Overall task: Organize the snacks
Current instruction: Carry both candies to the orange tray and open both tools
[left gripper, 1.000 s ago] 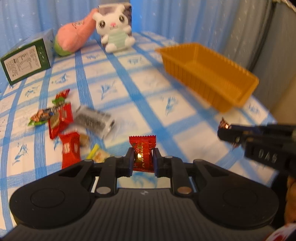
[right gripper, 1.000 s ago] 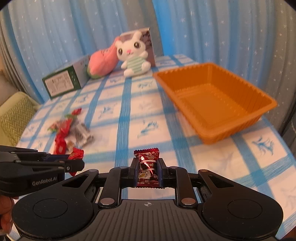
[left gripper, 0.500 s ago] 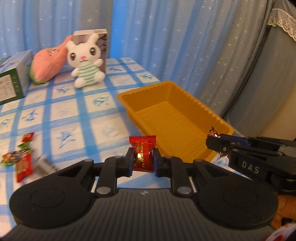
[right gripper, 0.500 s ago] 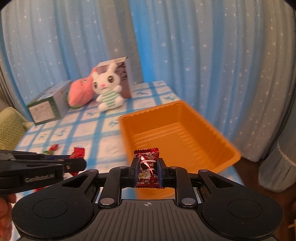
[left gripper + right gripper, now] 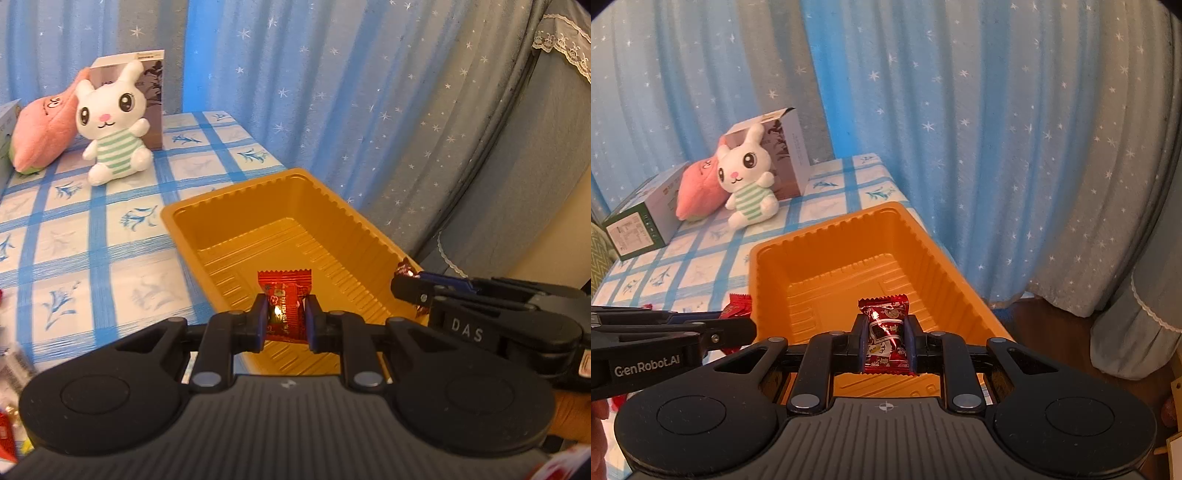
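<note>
An empty orange plastic tray (image 5: 258, 206) (image 5: 820, 240) lies on the blue-checked tablecloth near the table's right edge. My left gripper (image 5: 284, 319) is shut on a bright red wrapped candy (image 5: 284, 295), held above the tray's near end. My right gripper (image 5: 886, 341) is shut on a dark red foil candy (image 5: 886, 328), also over the tray's near part. In the left wrist view the right gripper (image 5: 406, 286) enters from the right over the tray's rim. The left gripper (image 5: 738, 328) with its red candy (image 5: 737, 304) shows at the left in the right wrist view.
A white bunny plush (image 5: 112, 122) (image 5: 748, 177), a pink plush (image 5: 40, 125) and boxes (image 5: 639, 218) stand at the table's far end. Loose snack wrappers (image 5: 7, 435) lie at the left edge. Starred blue and grey curtains hang behind and to the right.
Both grippers have carried their candies rightward from over the tablecloth to above the orange tray. The snack pile has slid out of sight to the left. Both grips stay the same.
</note>
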The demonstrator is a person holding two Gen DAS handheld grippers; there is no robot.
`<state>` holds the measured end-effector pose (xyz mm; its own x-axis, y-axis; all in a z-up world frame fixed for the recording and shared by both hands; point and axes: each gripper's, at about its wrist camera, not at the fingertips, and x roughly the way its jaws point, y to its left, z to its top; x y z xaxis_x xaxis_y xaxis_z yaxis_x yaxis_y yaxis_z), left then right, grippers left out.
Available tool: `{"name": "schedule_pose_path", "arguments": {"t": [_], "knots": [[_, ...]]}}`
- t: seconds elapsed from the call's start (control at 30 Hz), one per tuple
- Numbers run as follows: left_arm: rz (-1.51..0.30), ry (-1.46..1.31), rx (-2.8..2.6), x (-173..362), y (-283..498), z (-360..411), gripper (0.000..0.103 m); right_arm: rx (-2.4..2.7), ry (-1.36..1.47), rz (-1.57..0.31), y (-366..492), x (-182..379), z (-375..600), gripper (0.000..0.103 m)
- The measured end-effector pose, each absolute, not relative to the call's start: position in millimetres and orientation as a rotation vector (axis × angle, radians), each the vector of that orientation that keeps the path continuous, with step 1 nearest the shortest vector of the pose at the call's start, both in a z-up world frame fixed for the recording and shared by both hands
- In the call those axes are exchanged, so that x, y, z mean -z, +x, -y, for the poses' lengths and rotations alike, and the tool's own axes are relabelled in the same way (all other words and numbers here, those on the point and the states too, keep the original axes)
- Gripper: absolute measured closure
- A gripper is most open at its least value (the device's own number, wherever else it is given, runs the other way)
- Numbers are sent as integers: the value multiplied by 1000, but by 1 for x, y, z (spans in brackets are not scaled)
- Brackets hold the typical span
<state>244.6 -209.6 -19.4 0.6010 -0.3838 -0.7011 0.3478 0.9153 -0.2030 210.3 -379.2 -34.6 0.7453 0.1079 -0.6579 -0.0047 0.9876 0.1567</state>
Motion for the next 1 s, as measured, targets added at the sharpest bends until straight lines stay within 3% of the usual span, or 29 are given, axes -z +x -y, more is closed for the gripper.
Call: {"name": "schedule_pose_path", "arguments": {"t": [0.07, 0.17, 0.67, 0.77, 0.8, 0.87, 1.0], "knots": [[-823, -58, 436, 23, 249, 214, 84, -56, 154, -732, 213, 37, 383, 82], [-832, -66, 443, 26, 252, 215, 71, -51, 163, -737, 214, 39, 386, 82], [-834, -33, 369, 24, 231, 181, 63, -80, 206, -726, 220, 34, 387, 82], [-827, -37, 361, 21, 227, 176, 55, -114, 264, -718, 224, 34, 388, 81], [-824, -38, 359, 20, 225, 174, 52, -114, 283, -726, 226, 33, 390, 79], [-817, -36, 355, 17, 220, 169, 50, -108, 307, -719, 225, 30, 391, 38], [-800, -36, 336, 11, 207, 156, 45, -90, 313, -694, 213, 20, 391, 35]]}}
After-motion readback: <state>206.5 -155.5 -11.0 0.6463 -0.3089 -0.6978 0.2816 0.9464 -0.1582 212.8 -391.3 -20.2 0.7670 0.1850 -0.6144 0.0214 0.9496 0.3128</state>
